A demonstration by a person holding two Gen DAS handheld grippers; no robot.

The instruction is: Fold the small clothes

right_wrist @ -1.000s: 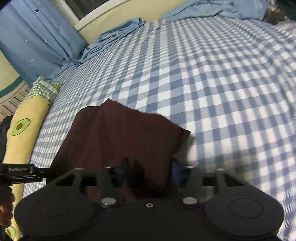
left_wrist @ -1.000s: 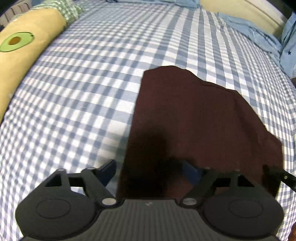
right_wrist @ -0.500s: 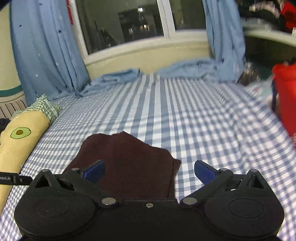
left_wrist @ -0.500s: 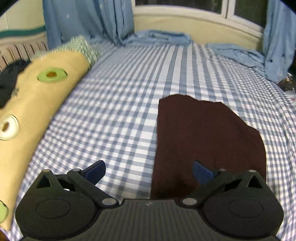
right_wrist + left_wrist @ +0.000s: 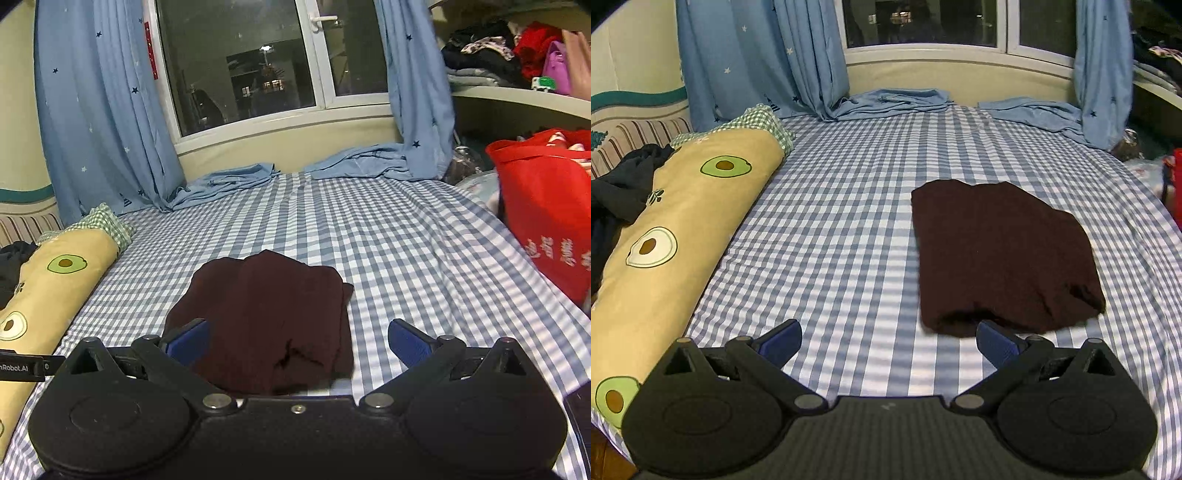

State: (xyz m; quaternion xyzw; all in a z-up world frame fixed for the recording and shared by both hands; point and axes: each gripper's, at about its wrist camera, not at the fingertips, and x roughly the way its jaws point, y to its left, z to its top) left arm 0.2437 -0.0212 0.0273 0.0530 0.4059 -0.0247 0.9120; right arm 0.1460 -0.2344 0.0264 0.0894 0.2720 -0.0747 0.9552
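The dark maroon garment (image 5: pixel 1001 258) lies folded into a compact, roughly rectangular bundle on the bed (image 5: pixel 849 229), resting on the blue-and-white checked sheet toward the near right part of the mattress. Its near edge shows rounded folds and a small gap between layers; in the right wrist view the garment (image 5: pixel 269 314) sits flat with a slightly bunched far edge.

The left tongs (image 5: pixel 888 341) hang just short of the garment's near edge, jaws spread wide and holding nothing; the right-hand blue fingertip (image 5: pixel 995 341) is near the bundle's near edge, whether touching I cannot tell, while the other is over bare sheet. The right tongs (image 5: pixel 297 341) are likewise spread wide and empty, with the garment showing between the two blue pads (image 5: pixel 184 341), the bundle lying below and beyond them.

Along the left edge of the bed runs a long yellow bolster pillow (image 5: pixel 676 236) printed with avocados, with a green checked end (image 5: pixel 757 122) toward the far side. A dark piece of clothing (image 5: pixel 620 184) is draped beside the pillow at the far left. Light blue curtains (image 5: pixel 99 110) hang at the window (image 5: pixel 240 62) past the far edge, their hems pooled on the mattress. At the right edge of the bed stands a red bag (image 5: pixel 546 206), and above it a shelf (image 5: pixel 517 96) carries piled clothes.
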